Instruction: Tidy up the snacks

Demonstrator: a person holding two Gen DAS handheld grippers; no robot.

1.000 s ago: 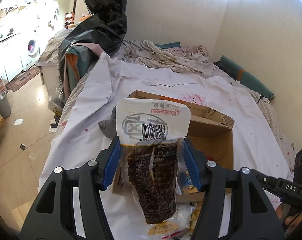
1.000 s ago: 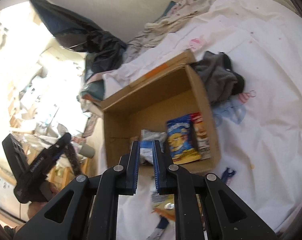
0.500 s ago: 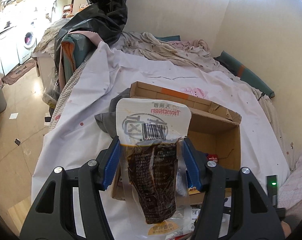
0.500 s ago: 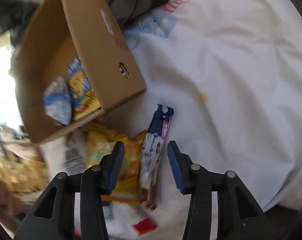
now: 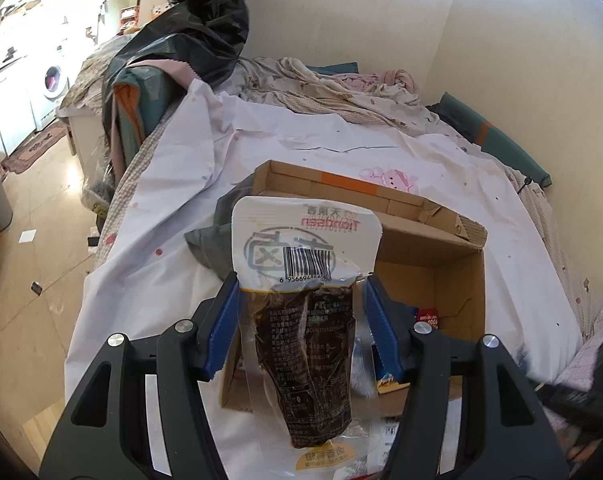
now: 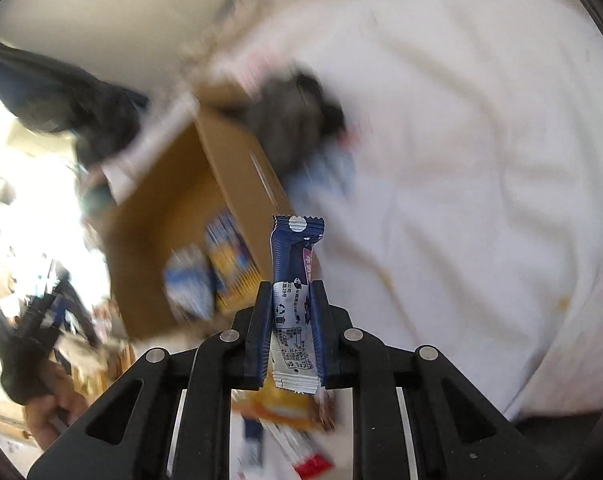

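Note:
My left gripper (image 5: 301,300) is shut on a clear pouch of dark braised snack (image 5: 301,300) with a white top and barcode, held upright above the near edge of an open cardboard box (image 5: 457,248) on the bed. My right gripper (image 6: 291,300) is shut on a slim blue-and-white snack bar (image 6: 295,272), held upright beside the same box (image 6: 229,184). The right wrist view is motion-blurred. Inside the box lie blue and yellow snack packs (image 6: 229,256).
The box sits on a white sheet (image 5: 173,216) with a grey cloth (image 5: 213,240) beside it. More snack packs (image 6: 285,408) lie on the sheet near the box. Black bags (image 5: 189,40) and bedding are piled at the far end; floor lies to the left.
My right gripper has closed on the blue snack bar and lifted it off the sheet toward the box. My left gripper has held its pouch and moved closer to the box.

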